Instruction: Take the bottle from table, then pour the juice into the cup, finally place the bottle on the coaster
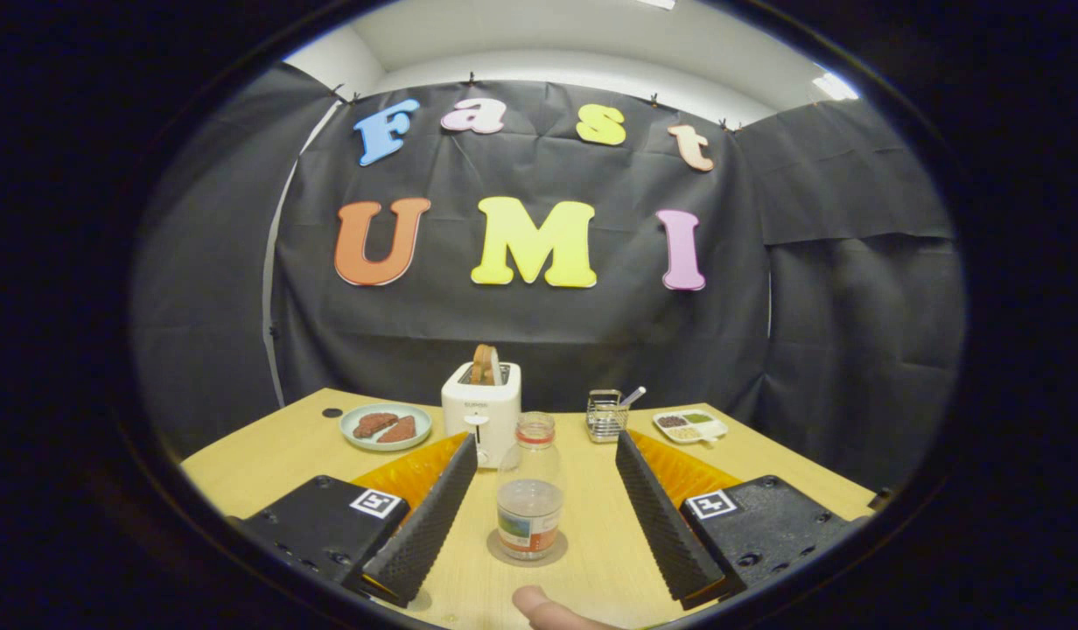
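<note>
A clear glass bottle (pixel 530 490) with a red-rimmed mouth and a coloured label stands upright on a round brown coaster (pixel 528 551) on the wooden table (pixel 268 464). It sits between the two fingers of my gripper (pixel 546 451), nearer the left one. Both fingers are spread wide and neither touches the bottle. I can make out no liquid in it. A fingertip of a person's hand (pixel 548 608) shows just behind the coaster, close to the camera.
Beyond the bottle stands a white toaster (pixel 481 407) with a slice of bread in it. Left of it is a pale plate (pixel 386 426) with two brown pieces. A small wire basket (pixel 606 416) and a divided white dish (pixel 689 426) sit at the far right.
</note>
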{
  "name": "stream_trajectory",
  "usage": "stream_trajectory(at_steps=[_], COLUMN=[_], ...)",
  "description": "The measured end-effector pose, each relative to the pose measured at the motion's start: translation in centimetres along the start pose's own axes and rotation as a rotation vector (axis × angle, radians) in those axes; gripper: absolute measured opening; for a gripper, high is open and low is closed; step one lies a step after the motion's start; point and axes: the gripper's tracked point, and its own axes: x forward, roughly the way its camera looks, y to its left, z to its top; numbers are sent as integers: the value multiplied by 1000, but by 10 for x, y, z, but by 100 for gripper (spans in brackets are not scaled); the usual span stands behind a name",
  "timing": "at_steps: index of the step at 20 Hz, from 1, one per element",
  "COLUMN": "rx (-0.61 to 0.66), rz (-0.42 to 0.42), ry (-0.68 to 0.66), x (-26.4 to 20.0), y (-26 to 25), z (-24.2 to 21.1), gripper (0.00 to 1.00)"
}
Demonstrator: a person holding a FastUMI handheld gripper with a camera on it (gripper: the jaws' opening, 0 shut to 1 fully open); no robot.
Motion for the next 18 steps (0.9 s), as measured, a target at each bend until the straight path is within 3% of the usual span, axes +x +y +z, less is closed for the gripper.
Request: stream_trajectory(at_steps=[14, 18], rx=[27, 65], rz=[25, 22], ry=[-49, -43], x=[-160, -192], y=[-45, -68], z=[125, 133], gripper=[100, 100])
